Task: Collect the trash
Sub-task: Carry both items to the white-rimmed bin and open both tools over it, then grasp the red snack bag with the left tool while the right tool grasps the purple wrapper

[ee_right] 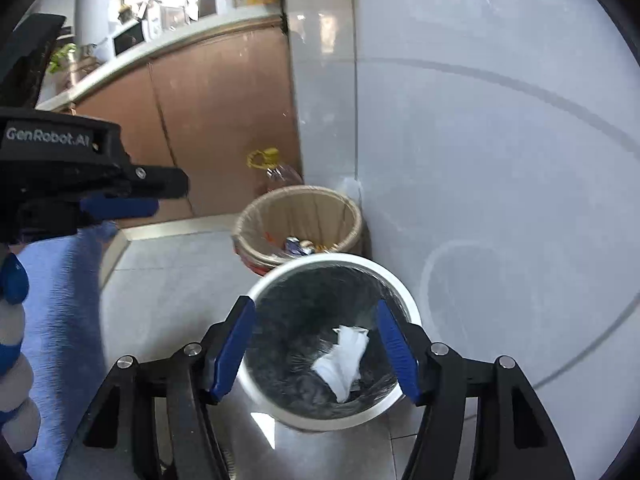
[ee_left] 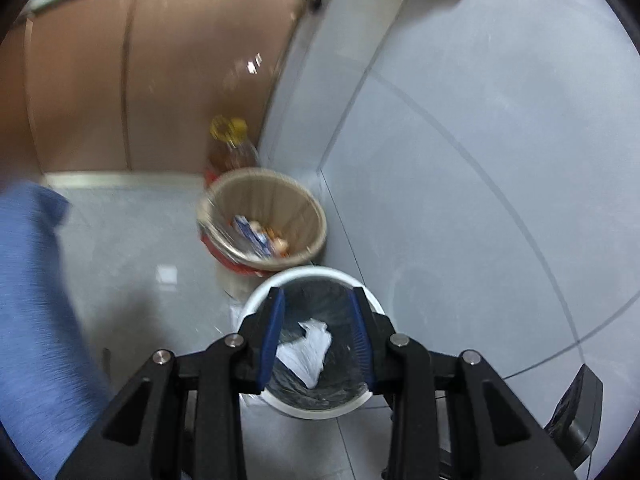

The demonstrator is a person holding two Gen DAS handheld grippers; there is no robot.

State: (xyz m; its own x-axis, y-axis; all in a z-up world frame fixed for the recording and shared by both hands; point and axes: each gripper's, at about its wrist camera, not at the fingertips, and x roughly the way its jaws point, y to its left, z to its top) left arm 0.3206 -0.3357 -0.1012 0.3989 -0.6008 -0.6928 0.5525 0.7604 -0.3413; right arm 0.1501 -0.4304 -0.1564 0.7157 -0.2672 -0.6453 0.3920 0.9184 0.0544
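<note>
Both blue-padded grippers, left gripper point(ee_left: 318, 300) and right gripper point(ee_right: 316, 308), hang parted and empty, low centre, over a white-rimmed, black-lined round bin point(ee_right: 404, 288). Crumpled white tissue point(ee_right: 344, 356) already lies inside. Best to lift straight clear, avoiding the rim.

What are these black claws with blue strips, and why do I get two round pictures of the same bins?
No robot here: a person holds a two-fingered tool in each hand, each carrying a wide-angle camera looking along its fingers. One picture is from the left tool, the other from the right tool. Both tools are open, empty and aimed down at a white bin lined with a black bag, where white crumpled paper lies. Behind it on the tiled floor stands a beige bin holding wrappers, with a yellow-capped bottle beyond.
</note>
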